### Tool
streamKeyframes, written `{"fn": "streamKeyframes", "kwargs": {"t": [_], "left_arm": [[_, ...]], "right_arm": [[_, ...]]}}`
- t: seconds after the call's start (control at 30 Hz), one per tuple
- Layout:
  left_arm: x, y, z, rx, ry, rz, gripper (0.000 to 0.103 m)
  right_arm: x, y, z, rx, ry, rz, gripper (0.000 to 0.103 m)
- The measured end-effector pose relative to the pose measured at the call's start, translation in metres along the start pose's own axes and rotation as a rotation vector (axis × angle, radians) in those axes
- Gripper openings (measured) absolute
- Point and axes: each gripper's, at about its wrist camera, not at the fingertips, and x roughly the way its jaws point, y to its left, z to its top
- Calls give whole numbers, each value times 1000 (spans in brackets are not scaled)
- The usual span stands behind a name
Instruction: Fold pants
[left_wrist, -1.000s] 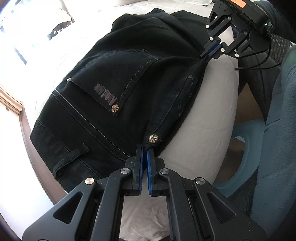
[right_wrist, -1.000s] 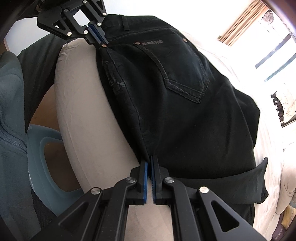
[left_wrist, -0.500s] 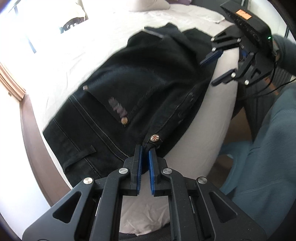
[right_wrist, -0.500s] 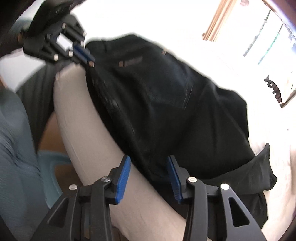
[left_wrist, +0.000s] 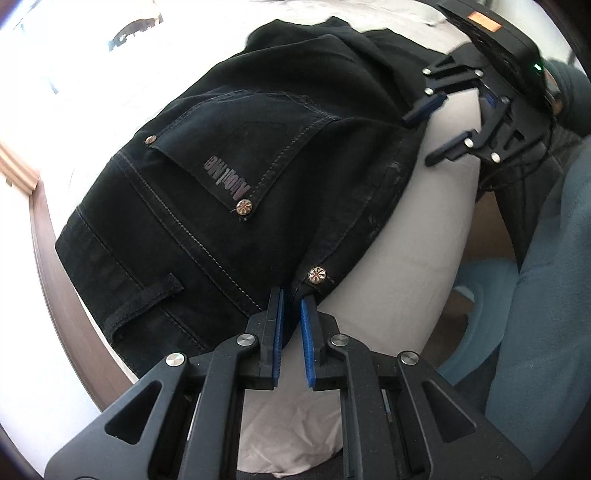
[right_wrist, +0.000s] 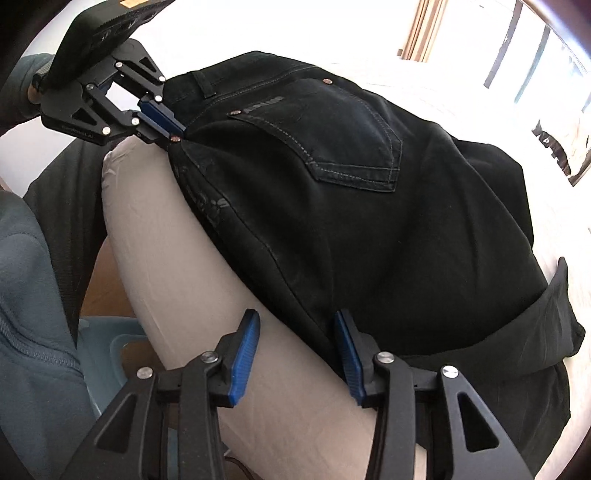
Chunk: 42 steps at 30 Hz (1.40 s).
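Observation:
Black jeans (left_wrist: 258, 155) lie folded on the white bed, back pocket up, near the mattress edge; they fill the right wrist view (right_wrist: 351, 192) too. My left gripper (left_wrist: 291, 306) sits at the waistband corner by a metal rivet (left_wrist: 317, 275), its jaws parted a little with the corner's tip at the gap. It shows in the right wrist view (right_wrist: 173, 131) at the same corner. My right gripper (right_wrist: 295, 325) is open wide and empty, straddling the jeans' near edge. In the left wrist view it (left_wrist: 430, 136) is open beside the jeans.
The beige mattress side (right_wrist: 177, 266) drops away below the jeans. A light blue bin (right_wrist: 107, 354) stands on the floor beside the bed. The person's teal sleeve (left_wrist: 546, 314) is at the right. A wooden bed frame (left_wrist: 55, 295) runs along the left.
My right gripper has opened and let go of the jeans' edge. My left gripper's jaws have parted slightly at the waistband corner. The jeans now rest on the bed.

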Motion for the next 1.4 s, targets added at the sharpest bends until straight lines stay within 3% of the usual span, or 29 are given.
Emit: {"fn": "streamKeyframes", "kwargs": {"t": [0.1,0.23,0.43,0.57,0.67,0.77,0.83,0.9,0.97,1.03,1.1,1.17,1.23,1.27,1.4], "left_arm": [[-5,1,2,24,20,11,13],[-12,12,-4,8,52,28,54],[-43,28,-10,-63,44,12,55],[-68,23,16,-113,-97,-23,55],[-56,10,43,-105,-140,-30,55],[-16,2,73,-123,-121,-26,55],[24,8,82,-172,-41,-45,55],[46,16,80,-213,-32,-59,55],[42,24,81,-251,-48,-94,55],[33,24,84,-244,-44,-47,55],[14,22,92,-236,-96,-27,55],[3,23,101,-246,-145,-32,56],[21,23,108,-251,-85,17,67],[41,25,107,-257,-17,35,70],[46,30,105,-325,-18,22,75]], "right_arm": [[2,0,2,-1,6,3,47],[6,1,2,5,12,1,49],[-17,-4,13,15,-13,24,49],[-37,-15,31,80,-121,77,49],[-29,-28,42,158,-155,95,49],[1,-45,36,255,-109,77,49],[26,-56,27,326,-42,83,51],[22,-58,26,352,-74,89,54],[15,-57,26,342,-69,76,54],[3,-63,25,373,-106,81,55],[-8,-75,24,427,-179,115,65],[-4,-87,20,480,-194,123,74],[17,-93,12,508,-118,105,76],[25,-93,8,506,-100,103,76],[1,-98,4,502,-141,95,76]]}}
